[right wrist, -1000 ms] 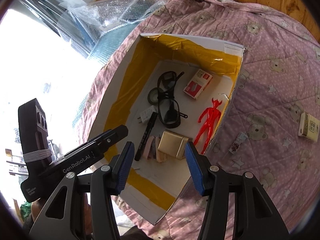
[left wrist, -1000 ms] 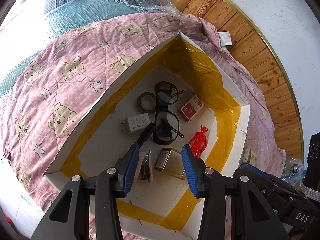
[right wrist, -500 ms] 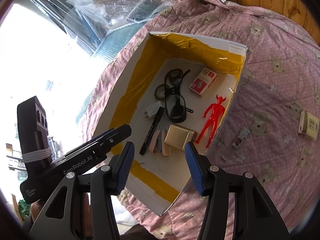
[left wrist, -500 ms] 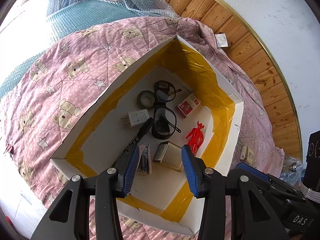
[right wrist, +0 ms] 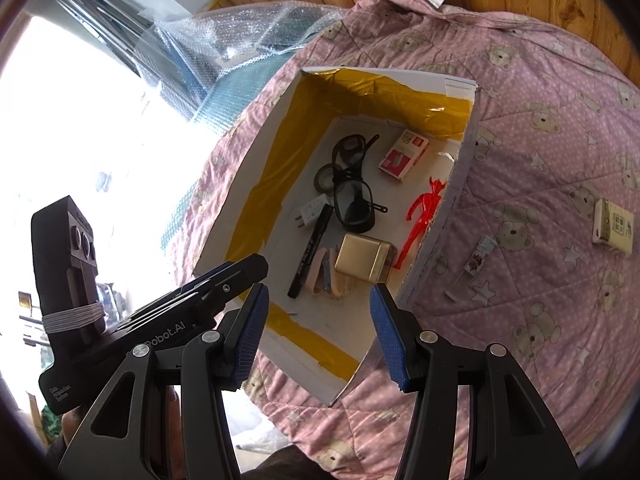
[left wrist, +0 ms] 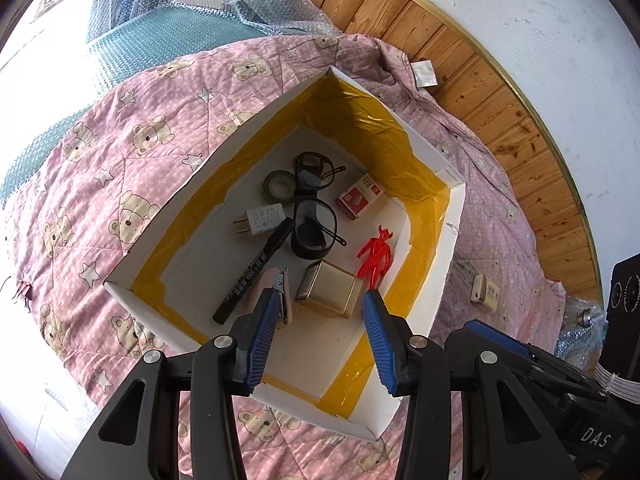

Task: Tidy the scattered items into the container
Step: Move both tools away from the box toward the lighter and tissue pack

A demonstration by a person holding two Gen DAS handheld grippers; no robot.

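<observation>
I hold both tongs, left [left wrist: 320, 312] and right [right wrist: 316, 316], spread and empty above the box [left wrist: 448, 240]; two small packets [right wrist: 613, 227] lie outside on the quilt [right wrist: 540, 128].

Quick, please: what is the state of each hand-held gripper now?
Left hand-held gripper: open, holding nothing, above the box.
Right hand-held gripper: open, holding nothing.

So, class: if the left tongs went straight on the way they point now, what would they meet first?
Probably the gold box inside the container; it sits between the open left tongs, though depth is unclear.
</observation>
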